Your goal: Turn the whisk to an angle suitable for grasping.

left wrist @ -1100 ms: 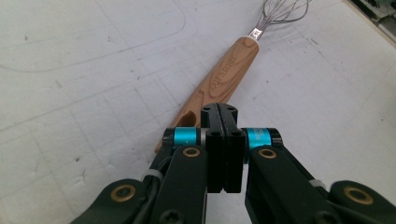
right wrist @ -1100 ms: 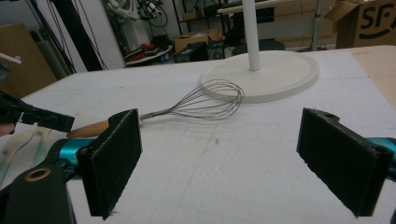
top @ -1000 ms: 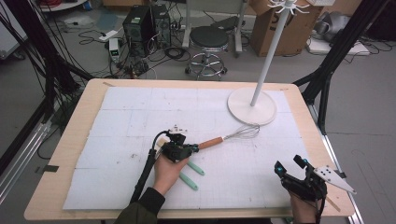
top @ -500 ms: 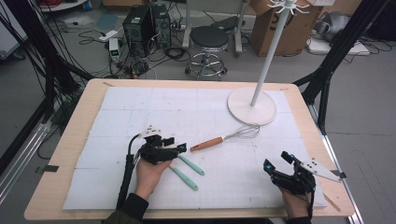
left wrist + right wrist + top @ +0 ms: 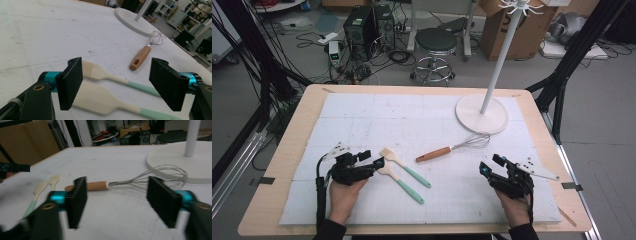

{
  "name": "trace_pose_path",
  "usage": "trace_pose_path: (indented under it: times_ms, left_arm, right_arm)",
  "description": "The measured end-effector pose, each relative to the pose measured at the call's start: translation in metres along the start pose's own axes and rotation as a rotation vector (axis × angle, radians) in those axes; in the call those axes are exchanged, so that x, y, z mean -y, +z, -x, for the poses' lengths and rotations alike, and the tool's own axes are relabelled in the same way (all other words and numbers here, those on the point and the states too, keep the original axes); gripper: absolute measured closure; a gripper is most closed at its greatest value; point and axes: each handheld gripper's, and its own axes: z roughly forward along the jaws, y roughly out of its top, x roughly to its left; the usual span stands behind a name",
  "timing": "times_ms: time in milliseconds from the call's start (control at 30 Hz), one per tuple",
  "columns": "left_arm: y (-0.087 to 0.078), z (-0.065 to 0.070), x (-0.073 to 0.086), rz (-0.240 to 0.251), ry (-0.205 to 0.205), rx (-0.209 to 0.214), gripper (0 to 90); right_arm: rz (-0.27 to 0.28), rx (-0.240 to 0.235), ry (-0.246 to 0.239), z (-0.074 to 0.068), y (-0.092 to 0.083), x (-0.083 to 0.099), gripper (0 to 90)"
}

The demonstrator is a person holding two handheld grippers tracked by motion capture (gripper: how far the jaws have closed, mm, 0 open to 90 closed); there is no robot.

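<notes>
The left hand-held gripper (image 5: 379,162) has just been opening its jaws; they stand wide with nothing pinched. Two spatulas (image 5: 100,98) lie flat on the tabletop (image 5: 287,150) just past its tips, side by side. The right hand-held gripper (image 5: 484,168) has been closing partway, jaws apart and empty. The whisk (image 5: 452,148) lies ahead of it, near the white stand (image 5: 482,114). It looks like a letting-go step. Next, probably, the right one reaches for the whisk handle.

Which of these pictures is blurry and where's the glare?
Right gripper view: softest, its own black jaws smeared, the whisk slightly hazy. Left gripper view: spatulas sharp, far table washed out by overhead glare. High view: evenly lit, faint shadows.
</notes>
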Motion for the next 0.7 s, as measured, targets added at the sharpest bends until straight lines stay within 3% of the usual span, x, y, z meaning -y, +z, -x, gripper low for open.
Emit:
trace_pose_path:
  times_ms: [267, 500, 600, 700]
  left_arm:
    - [-0.021, -0.015, 0.002, 0.007, -0.012, -0.050, 26.8]
    - [-0.022, -0.011, 0.001, 0.008, 0.032, -0.050, 25.9]
    - [-0.022, -0.008, 0.000, 0.008, 0.038, -0.040, 25.9]
    - [-0.023, -0.006, 0.000, 0.011, 0.052, -0.031, 25.9]
  right_arm:
    - [-0.090, -0.094, 0.013, -0.004, 0.029, -0.007, 60.8]
    - [-0.182, -0.141, 0.028, -0.006, 0.059, -0.009, 75.8]
    - [-0.218, -0.151, 0.060, -0.006, 0.071, -0.008, 80.1]
    - [-0.221, -0.164, 0.072, -0.007, 0.080, -0.010, 82.1]
